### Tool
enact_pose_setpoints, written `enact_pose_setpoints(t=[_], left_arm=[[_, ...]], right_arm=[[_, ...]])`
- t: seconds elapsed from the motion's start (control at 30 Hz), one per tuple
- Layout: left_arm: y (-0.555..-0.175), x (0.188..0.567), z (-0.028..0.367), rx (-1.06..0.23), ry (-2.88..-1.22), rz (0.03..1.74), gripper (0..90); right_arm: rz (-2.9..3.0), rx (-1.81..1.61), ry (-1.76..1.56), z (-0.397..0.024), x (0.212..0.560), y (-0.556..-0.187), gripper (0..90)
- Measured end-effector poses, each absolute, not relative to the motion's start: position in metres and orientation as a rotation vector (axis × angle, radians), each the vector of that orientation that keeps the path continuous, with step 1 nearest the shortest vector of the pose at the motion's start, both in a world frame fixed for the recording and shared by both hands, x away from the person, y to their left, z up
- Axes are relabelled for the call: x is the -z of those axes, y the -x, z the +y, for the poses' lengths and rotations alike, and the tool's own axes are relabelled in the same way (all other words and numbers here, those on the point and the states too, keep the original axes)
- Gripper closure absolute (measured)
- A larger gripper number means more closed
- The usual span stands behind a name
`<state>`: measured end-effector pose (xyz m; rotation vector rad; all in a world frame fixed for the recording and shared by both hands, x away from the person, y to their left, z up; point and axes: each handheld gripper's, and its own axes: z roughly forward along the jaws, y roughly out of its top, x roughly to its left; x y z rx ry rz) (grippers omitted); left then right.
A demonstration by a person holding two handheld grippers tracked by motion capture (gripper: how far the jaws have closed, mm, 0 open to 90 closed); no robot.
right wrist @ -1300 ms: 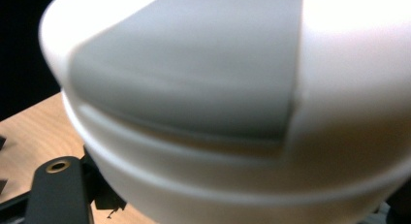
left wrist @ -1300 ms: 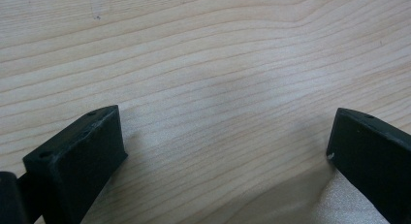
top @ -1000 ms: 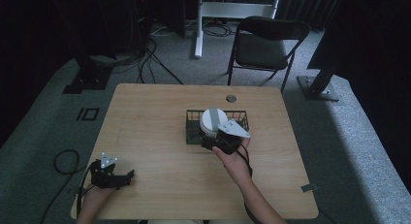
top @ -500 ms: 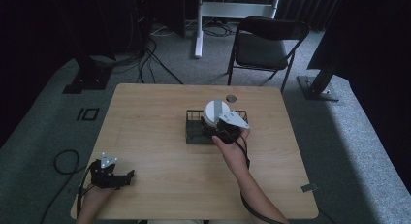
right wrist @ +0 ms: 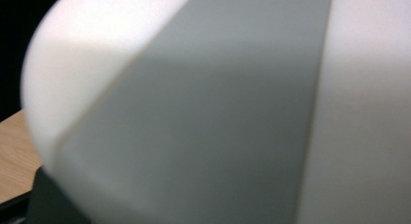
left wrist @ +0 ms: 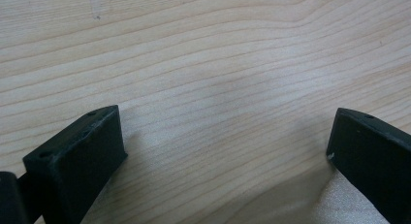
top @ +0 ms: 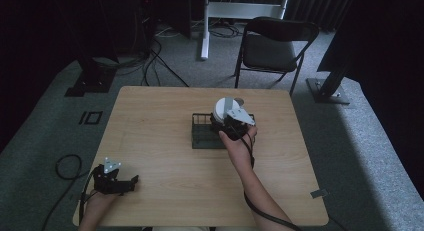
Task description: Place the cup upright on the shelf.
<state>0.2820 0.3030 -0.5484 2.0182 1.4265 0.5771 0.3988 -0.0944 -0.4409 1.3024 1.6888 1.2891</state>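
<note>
A white plate point(top: 223, 107) with a grey band stands on edge over the black wire rack point(top: 202, 136) at the table's middle. My right gripper point(top: 226, 119) is at the plate's near side and carries it, shut on its lower rim. Close up in the right gripper view, the plate point(right wrist: 242, 107) is a blurred white and grey surface that hides the jaws. My left gripper point(top: 133, 181) rests on the wooden table point(top: 150, 121) at the front left. Its jaws stand wide apart over bare wood, and the left gripper point(left wrist: 223, 146) holds nothing.
A small round grey object point(top: 240, 100) lies on the table just behind the plate. Beyond the table's far edge stands a black folding chair point(top: 272, 46). Cables and stand bases lie on the grey floor around it.
My right gripper has carried the plate a little farther from the person, over the rack's right part. The left gripper has stayed where it was.
</note>
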Motion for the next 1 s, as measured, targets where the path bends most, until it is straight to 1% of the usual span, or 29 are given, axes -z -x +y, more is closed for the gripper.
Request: enact_pose_setpoints(t=[0.27,1.0], left_arm=[[-0.282,0.548,0.303,-0.577,-2.018,1.427,0.2],[-0.282,0.548,0.303,-0.577,-2.018,1.426,0.2]], right_arm=[[1.691,-1.194,-1.386,-0.095,0.452,-0.406,18.0],[1.851,-1.045,-1.453,-0.092,0.469,-0.425,18.1]])
